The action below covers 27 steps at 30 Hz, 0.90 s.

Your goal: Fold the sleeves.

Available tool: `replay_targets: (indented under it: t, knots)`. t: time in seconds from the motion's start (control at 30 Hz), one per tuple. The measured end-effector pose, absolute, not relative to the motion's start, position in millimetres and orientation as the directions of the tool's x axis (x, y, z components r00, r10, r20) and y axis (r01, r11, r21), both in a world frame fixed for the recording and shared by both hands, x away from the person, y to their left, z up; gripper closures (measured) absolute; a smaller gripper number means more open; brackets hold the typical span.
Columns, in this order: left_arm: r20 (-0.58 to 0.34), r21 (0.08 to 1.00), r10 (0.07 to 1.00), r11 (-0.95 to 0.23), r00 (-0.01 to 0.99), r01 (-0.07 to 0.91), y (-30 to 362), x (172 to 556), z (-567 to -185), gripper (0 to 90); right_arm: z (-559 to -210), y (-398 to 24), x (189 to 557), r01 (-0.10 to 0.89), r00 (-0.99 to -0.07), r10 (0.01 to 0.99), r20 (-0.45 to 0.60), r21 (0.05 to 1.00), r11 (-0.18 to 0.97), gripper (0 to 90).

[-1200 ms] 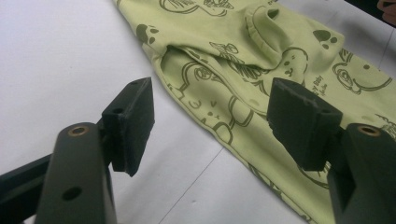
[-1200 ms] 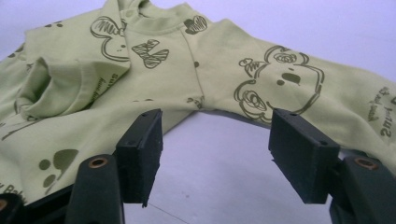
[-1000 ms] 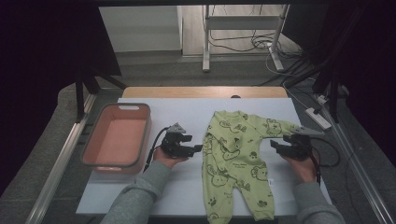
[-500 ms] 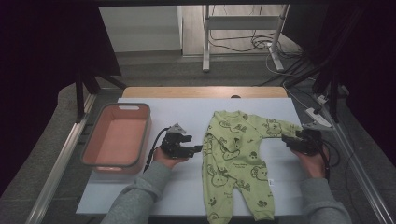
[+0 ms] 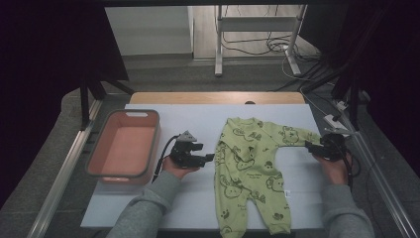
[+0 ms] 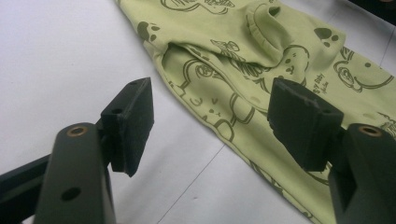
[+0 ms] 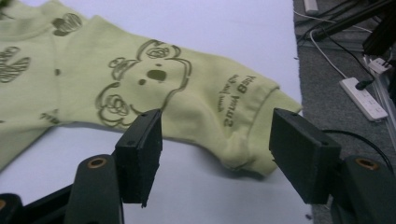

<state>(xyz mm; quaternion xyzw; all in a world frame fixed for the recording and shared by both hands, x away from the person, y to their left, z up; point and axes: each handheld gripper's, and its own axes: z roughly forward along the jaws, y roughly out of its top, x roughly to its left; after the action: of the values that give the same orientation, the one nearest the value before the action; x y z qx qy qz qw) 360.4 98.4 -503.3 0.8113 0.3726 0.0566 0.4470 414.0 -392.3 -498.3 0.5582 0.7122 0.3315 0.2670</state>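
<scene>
A light green baby romper (image 5: pixel 247 163) with dark bear prints lies flat on the white table cover (image 5: pixel 188 119), legs toward the person. My left gripper (image 5: pixel 209 158) rests beside the romper's left edge, pointing right. Its jaws stand open in the left gripper view (image 6: pixel 210 100), with the romper's folded left sleeve (image 6: pixel 261 28) just ahead and nothing between the pads. My right gripper (image 5: pixel 309 146) points left at the end of the outstretched right sleeve. Its jaws stand open (image 7: pixel 215 135) around the sleeve cuff (image 7: pixel 261 116) without pressing on it.
An empty pink bin (image 5: pixel 124 148) stands at the table's left side. A power strip (image 7: pixel 364 98) and cables lie on the floor past the right table edge. A metal stand (image 5: pixel 218 49) is behind the table. Bare white cover lies between the bin and the romper.
My right gripper has slid to the right, outward along the sleeve to its cuff near the table's right edge. The left gripper and the romper have stayed put.
</scene>
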Motion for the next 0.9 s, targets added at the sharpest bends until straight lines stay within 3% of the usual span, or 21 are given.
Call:
replay_targets:
  t: [0.63, 0.9]
  knots:
    - [-0.244, 0.769, 0.655, -0.318, 0.715, 0.554, 100, 360, -502, 31.4, -513, -394, 428, 0.653, -0.235, 0.972, -0.015, 0.738, 0.170, 42.0]
    - [-0.246, 0.767, 0.655, -0.319, 0.715, 0.557, 99, 359, -503, 31.3, -515, -397, 429, 0.655, -0.224, 0.975, -0.012, 0.738, 0.159, 55.6]
